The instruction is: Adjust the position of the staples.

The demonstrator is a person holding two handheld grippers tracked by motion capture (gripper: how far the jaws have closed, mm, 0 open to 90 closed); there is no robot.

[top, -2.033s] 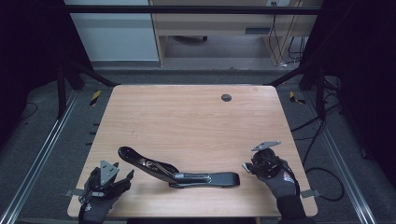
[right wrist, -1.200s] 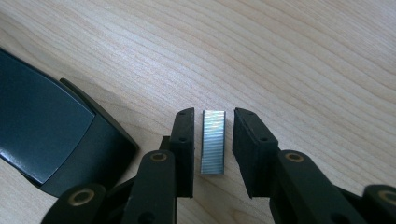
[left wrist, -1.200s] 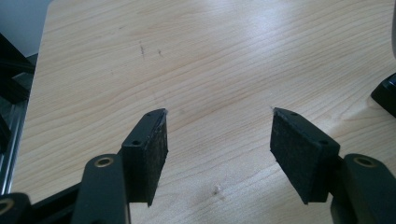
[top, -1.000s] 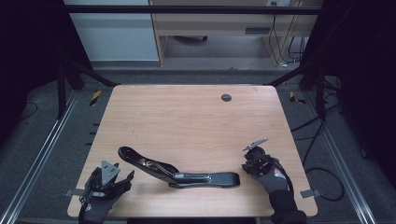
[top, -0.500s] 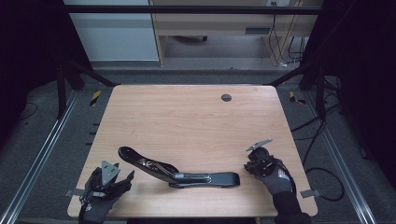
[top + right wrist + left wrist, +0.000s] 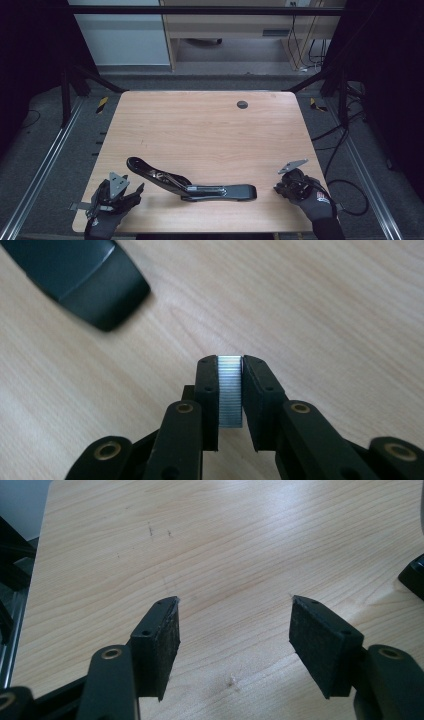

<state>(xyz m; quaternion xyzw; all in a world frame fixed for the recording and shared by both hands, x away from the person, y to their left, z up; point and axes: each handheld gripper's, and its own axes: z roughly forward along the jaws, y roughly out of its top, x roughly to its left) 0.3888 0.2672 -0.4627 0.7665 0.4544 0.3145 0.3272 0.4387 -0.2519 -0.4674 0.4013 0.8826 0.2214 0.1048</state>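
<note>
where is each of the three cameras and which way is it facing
High view: sits above the person's side, looking forward and down on the table; shows the stapler, both gloved hands, the left gripper and right gripper.
Left gripper view: rides the left gripper, looking along its open jaws at bare wood.
Right gripper view: rides the right gripper, looking down at the table past jaws clamping a strip of staples.
Shared: the stapler's black end shows in the right gripper view and the high view.

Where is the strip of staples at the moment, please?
The strip of staples sits clamped in the right gripper, near the table's front right edge, just right of the open stapler.
</note>
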